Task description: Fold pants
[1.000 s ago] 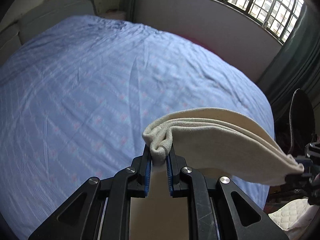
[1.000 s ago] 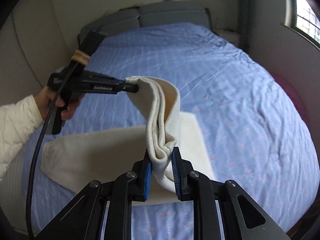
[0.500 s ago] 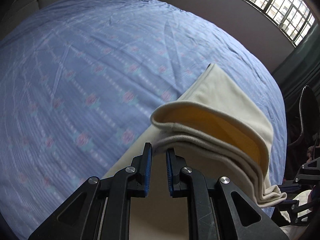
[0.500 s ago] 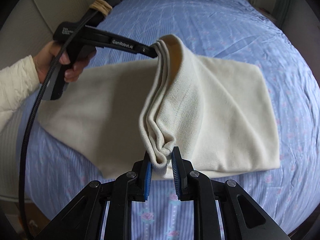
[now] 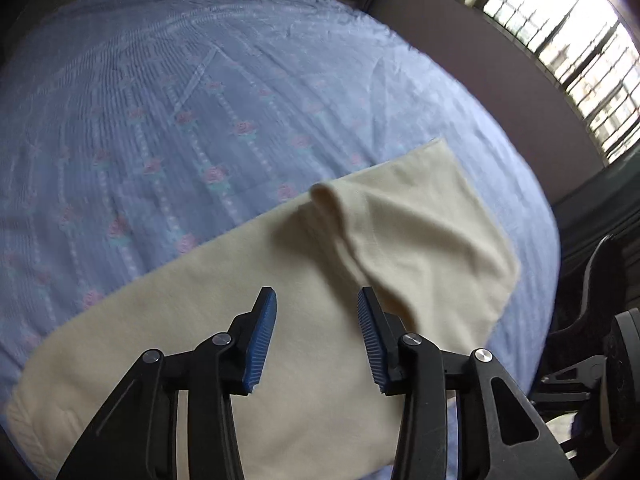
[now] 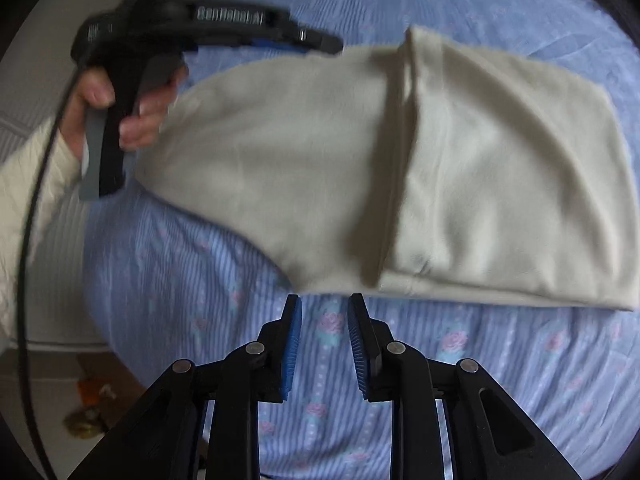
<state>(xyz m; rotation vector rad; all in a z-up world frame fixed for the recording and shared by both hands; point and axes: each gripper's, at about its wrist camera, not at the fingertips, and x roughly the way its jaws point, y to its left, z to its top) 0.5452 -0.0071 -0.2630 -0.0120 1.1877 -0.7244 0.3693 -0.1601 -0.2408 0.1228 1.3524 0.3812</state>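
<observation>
Both grippers have let go of the cream pants (image 6: pixel 400 168) since half a second ago, and the cloth now lies folded on the blue flowered bed (image 6: pixel 480 380). Left gripper (image 5: pixel 316 336) hovers over the fabric, jaws wide apart and holding nothing. Right gripper (image 6: pixel 324 340) sits just off the near edge, jaws parted and also holding nothing.
</observation>
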